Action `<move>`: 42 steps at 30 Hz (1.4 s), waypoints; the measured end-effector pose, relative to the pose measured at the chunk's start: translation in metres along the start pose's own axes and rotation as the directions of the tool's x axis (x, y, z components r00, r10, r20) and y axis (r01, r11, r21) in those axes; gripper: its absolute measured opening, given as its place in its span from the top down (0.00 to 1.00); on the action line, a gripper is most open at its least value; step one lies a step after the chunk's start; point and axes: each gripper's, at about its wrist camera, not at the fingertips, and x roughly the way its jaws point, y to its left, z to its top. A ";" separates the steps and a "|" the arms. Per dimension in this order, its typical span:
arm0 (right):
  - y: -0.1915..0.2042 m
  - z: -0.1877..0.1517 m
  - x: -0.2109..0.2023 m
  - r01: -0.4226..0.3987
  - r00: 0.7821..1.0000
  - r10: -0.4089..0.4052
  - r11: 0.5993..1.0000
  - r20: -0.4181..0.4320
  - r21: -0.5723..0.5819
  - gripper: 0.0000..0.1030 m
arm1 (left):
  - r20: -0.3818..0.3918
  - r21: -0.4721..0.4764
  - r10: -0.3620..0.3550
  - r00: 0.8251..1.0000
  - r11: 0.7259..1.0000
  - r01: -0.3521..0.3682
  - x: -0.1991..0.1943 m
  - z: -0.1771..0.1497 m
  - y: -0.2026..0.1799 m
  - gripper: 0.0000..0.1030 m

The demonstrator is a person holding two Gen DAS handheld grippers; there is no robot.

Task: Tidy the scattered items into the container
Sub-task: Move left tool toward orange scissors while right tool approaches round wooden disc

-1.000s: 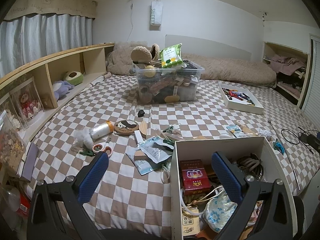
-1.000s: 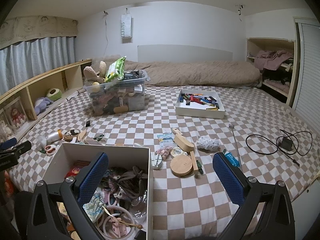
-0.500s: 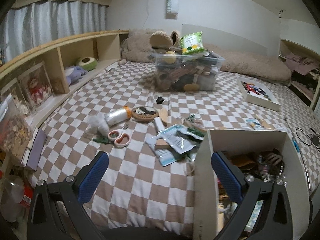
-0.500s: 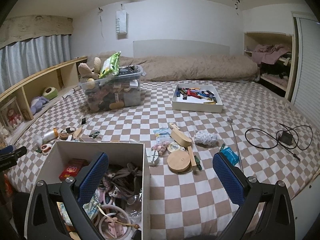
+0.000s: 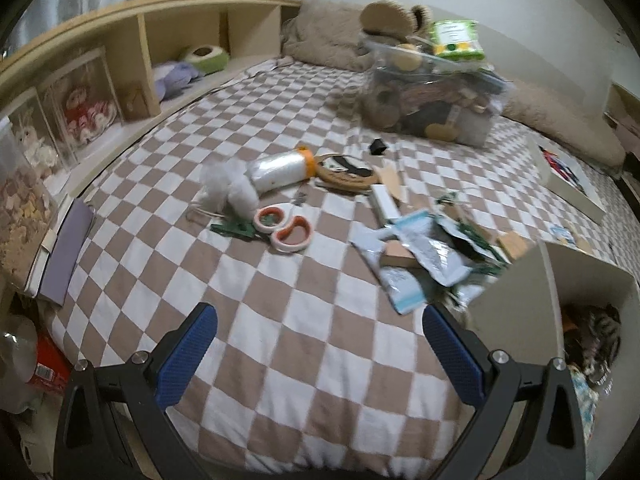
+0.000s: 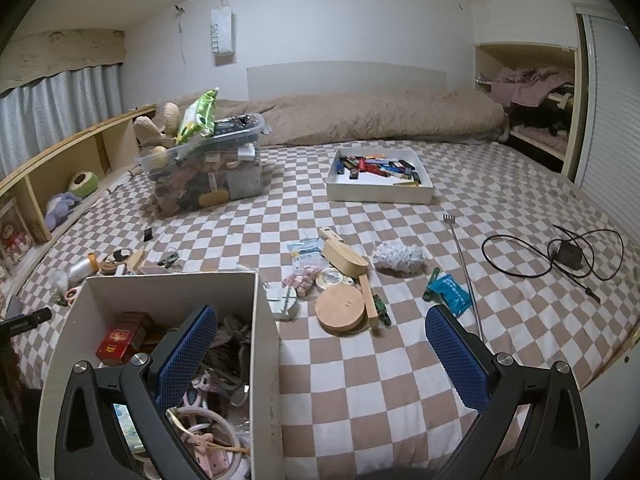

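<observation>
A white open box (image 6: 264, 344) partly filled with items stands on the checkered bed; it also shows at the right in the left wrist view (image 5: 516, 292). My left gripper (image 5: 320, 354) is open and empty above the bed, facing orange-handled scissors (image 5: 286, 226), a white fluffy ball (image 5: 230, 192), a clear bottle (image 5: 278, 170) and foil packets (image 5: 420, 254). My right gripper (image 6: 322, 354) is open and empty, its left finger over the box. Beyond it lie a round wooden lid (image 6: 340, 312), a wooden brush (image 6: 344, 260) and a blue packet (image 6: 450, 294).
A clear bin (image 6: 208, 176) full of things and a white tray (image 6: 378, 194) of small items stand farther back. A black cable with adapter (image 6: 568, 256) lies at the right. A wooden shelf (image 5: 140, 64) runs along the left. A rolled duvet (image 6: 380, 116) lies at the back.
My left gripper has swung left and down toward the scissors and bottle, so the box slid to the right edge of its view. My right gripper moved slightly closer over the box.
</observation>
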 end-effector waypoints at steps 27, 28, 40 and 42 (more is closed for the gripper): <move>-0.051 -0.016 0.047 0.083 0.994 -0.070 0.985 -0.087 0.151 0.00 | -0.128 0.135 0.235 0.964 0.967 -0.218 0.142 0.059 -0.002 0.00; -0.056 -0.017 0.050 0.092 0.993 -0.078 0.981 -0.088 0.168 0.00 | -0.135 0.131 0.236 0.962 0.967 -0.219 0.146 0.058 -0.001 0.00; -0.059 -0.011 0.129 0.131 0.980 -0.122 0.990 -0.158 0.046 0.00 | -0.105 0.142 0.275 0.956 0.955 -0.260 0.166 0.058 0.005 0.00; -0.052 -0.008 0.142 0.117 0.980 -0.116 0.993 -0.165 0.001 0.00 | -0.106 0.126 0.270 0.957 0.958 -0.256 0.167 0.058 0.007 0.00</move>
